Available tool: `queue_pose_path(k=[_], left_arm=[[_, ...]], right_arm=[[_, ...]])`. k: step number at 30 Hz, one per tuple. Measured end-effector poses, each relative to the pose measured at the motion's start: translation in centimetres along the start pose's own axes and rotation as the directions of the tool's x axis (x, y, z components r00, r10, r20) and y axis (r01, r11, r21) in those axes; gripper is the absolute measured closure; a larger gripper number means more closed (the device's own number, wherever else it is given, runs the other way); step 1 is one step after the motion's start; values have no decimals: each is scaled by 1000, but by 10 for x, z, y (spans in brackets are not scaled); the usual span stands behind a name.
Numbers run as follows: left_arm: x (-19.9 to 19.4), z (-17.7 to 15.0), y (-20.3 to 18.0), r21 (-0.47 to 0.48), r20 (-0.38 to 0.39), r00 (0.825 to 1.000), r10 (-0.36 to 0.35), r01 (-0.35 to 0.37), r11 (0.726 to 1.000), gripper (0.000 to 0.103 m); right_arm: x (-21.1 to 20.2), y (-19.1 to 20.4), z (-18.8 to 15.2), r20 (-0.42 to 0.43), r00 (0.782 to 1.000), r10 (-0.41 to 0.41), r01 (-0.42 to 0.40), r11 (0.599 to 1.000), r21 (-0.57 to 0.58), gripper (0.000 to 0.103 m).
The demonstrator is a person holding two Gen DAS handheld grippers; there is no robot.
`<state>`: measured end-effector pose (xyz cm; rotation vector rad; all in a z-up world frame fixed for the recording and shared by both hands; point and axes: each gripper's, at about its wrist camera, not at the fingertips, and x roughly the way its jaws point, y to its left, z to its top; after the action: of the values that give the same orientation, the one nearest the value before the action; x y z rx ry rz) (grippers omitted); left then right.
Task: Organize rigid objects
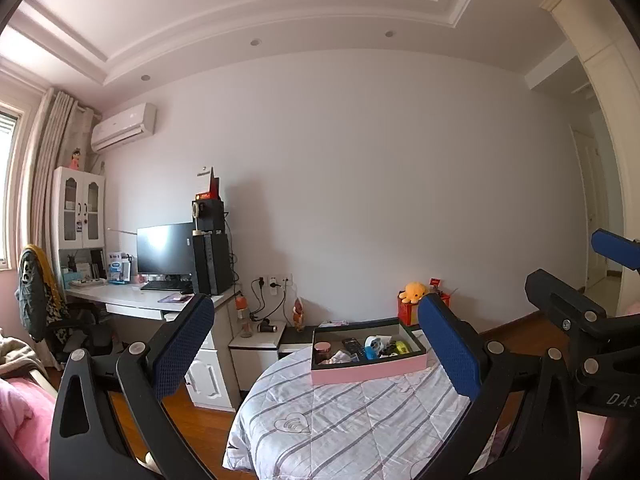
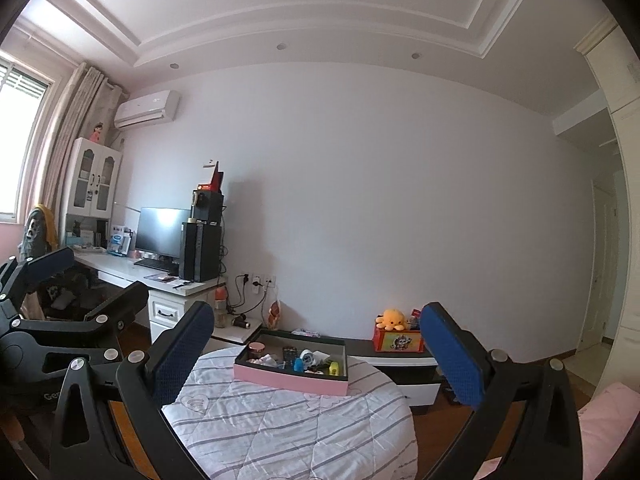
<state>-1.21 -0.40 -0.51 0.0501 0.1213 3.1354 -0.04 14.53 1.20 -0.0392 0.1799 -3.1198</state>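
Both claws, left [image 1: 316,330] and right [image 2: 316,338], gape wide holding nothing, while the pink box [image 1: 370,368] sits lower center on the striped quilt [image 1: 340,420], already full of small stuff, so sorting's either done or pending.

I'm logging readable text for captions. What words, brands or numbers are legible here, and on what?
"DAS", cut off at the frame edge: on the right tongs' black body.
"Ge", cut off: on the left tongs' body.
Air conditioner logo, red box picture, desk packages: too small or blurred to read.
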Motion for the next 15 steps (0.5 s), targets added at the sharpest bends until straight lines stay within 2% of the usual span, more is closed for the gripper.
queue_pose_path(k=[15], left_arm=[[3,-1,-7,1,-11,1000,-11,11,1000,0]], right_arm=[[-4,-5,-5,-10,999,-48,48,999,17,0]])
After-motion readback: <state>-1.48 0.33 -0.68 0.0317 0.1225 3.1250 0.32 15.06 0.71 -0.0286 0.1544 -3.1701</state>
